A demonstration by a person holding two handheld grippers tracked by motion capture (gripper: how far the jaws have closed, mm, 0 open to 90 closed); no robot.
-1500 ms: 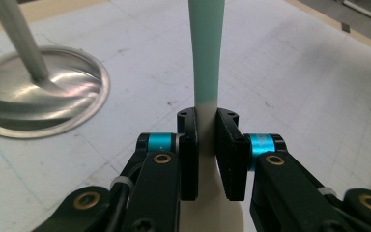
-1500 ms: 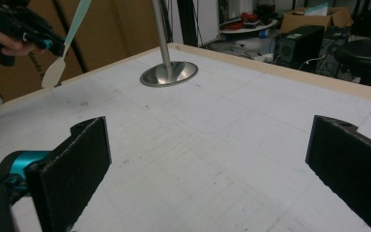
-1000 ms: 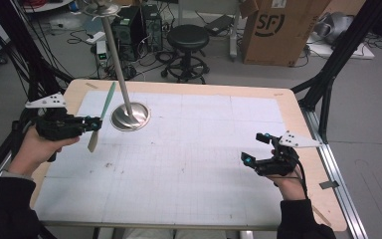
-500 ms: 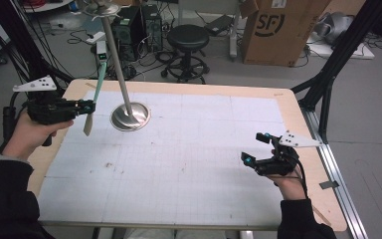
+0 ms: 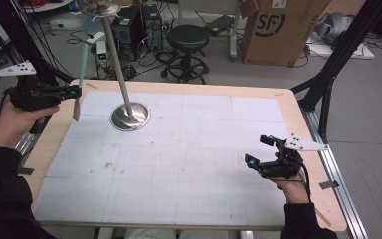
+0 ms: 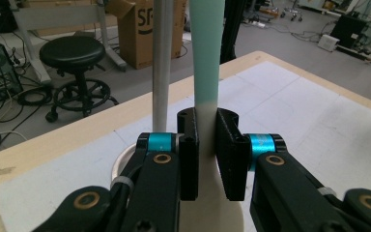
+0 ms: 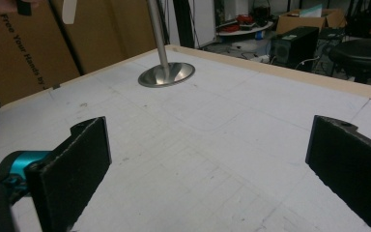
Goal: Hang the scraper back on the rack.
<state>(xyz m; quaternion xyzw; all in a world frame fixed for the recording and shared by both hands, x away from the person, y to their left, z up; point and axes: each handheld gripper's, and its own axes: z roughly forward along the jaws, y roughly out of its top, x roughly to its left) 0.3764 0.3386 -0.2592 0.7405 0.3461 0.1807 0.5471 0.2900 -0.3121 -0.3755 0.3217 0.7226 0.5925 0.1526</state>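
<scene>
Between the left jaws: a long flat spatula (image 6: pixel 206 96) is clamped at its cream part, in the left gripper (image 5: pixel 72 91), lifted over the table's far left corner.
Spatula axis: nearly upright; the mint-green end points up, the cream end hangs down, clear of the table.
Left hand (image 5: pixel 15 122): holds the gripper level, at the table's left edge.
Right jaws: wide apart, with nothing between them; the right gripper (image 5: pixel 259 152) sits low over the table's near right part, in the person's right hand (image 5: pixel 293 188).
Stand: a metal pole (image 5: pixel 116 57) rises at a slight tilt from a round metal base (image 5: pixel 130 116), just beside the spatula.
Table (image 5: pixel 179 149): covered by a white grid mat, wooden rim showing.
Containers: a cardboard box (image 5: pixel 274 31) stands on the floor beyond the table; its contents cannot be seen.
Floor: a black stool (image 5: pixel 187 52) near the box.
</scene>
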